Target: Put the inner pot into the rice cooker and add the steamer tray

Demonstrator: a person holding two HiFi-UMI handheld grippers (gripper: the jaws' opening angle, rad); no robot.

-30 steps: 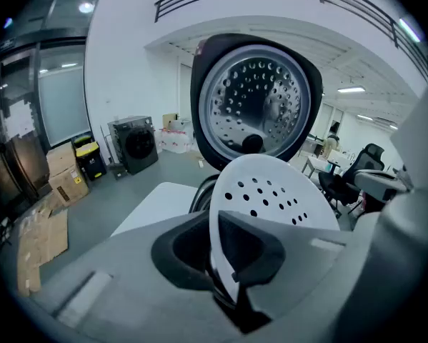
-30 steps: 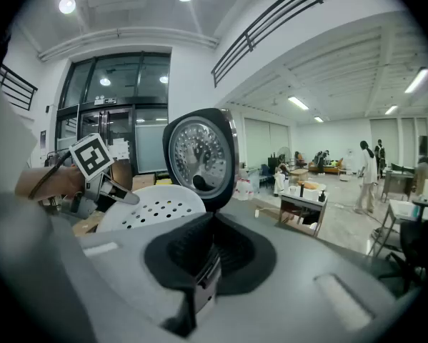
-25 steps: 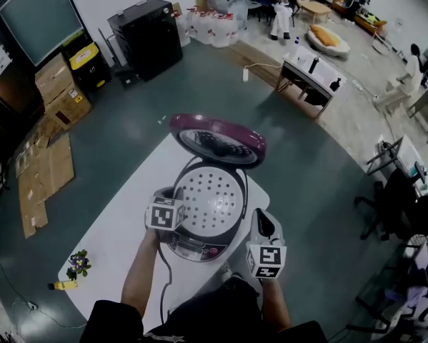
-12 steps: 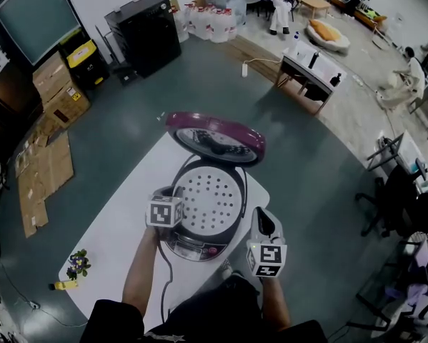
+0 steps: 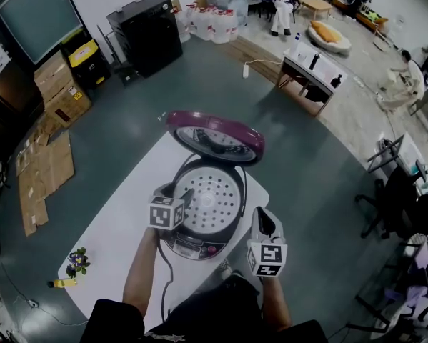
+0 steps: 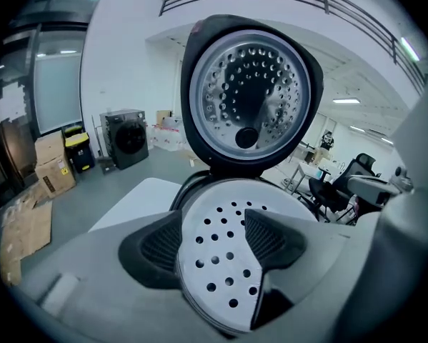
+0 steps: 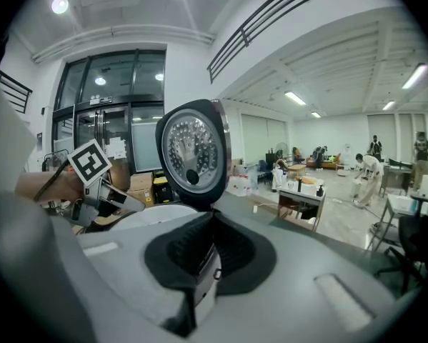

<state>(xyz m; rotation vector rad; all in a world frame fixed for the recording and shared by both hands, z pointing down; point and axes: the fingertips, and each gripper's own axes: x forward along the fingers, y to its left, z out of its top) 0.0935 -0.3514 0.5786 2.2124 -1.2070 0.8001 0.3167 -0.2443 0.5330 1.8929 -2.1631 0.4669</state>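
Left gripper jaws just opened — steamer tray released, loose between them

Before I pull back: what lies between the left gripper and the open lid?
Only the steamer tray, in the cooker; the left gripper view shows it. The left gripper jaws have just been opening, with the tray's rim between them.

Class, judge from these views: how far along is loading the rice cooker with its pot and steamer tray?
Done: the steamer tray sits in the open rice cooker; the inner pot would be beneath it, hidden. In hand: the left gripper has just opened its jaws, which now stand either side of the tray's rim without pressing it. The right gripper is shut and empty. Left: probably only withdrawing.
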